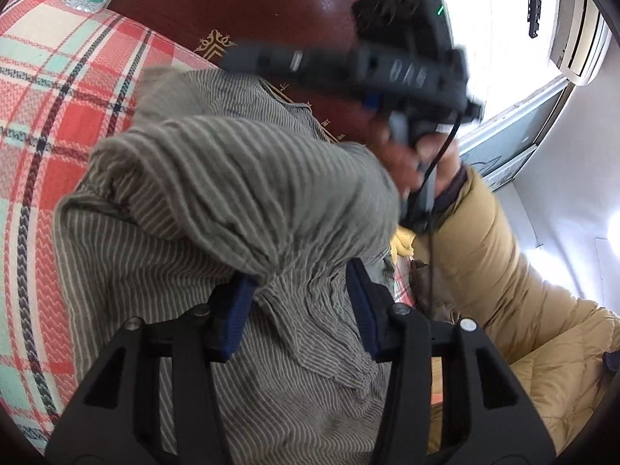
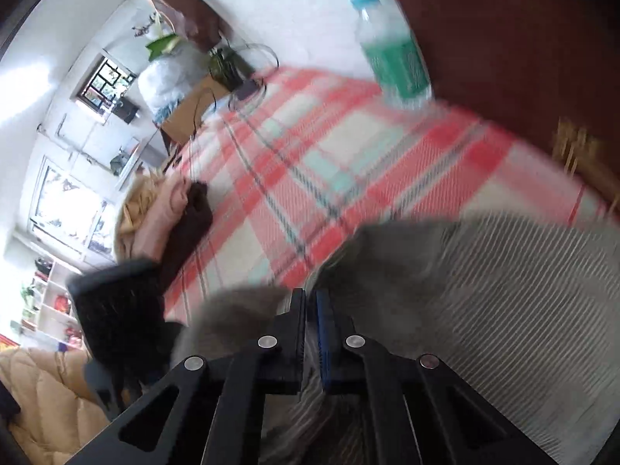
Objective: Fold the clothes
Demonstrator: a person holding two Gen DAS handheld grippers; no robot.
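Observation:
A grey garment with thin white stripes (image 1: 240,178) lies bunched on a plaid bed cover (image 1: 50,89). My left gripper (image 1: 300,294) is open, its blue-padded jaws wide apart, with a gathered fold of the garment between them. My right gripper (image 2: 310,310) is shut on the striped garment (image 2: 515,294); cloth runs between its closed pads. The right gripper's body (image 1: 391,54) shows blurred in the left wrist view, held in a hand above the garment. The left gripper's body (image 2: 116,310) shows in the right wrist view at lower left.
A water bottle with a green label (image 2: 395,54) stands by the dark wooden headboard (image 1: 248,4). Folded clothes (image 2: 174,213) are piled at the bed's far edge. A tan puffy jacket sleeve (image 1: 500,271) is at the right. Cables (image 2: 248,77) lie on the bed.

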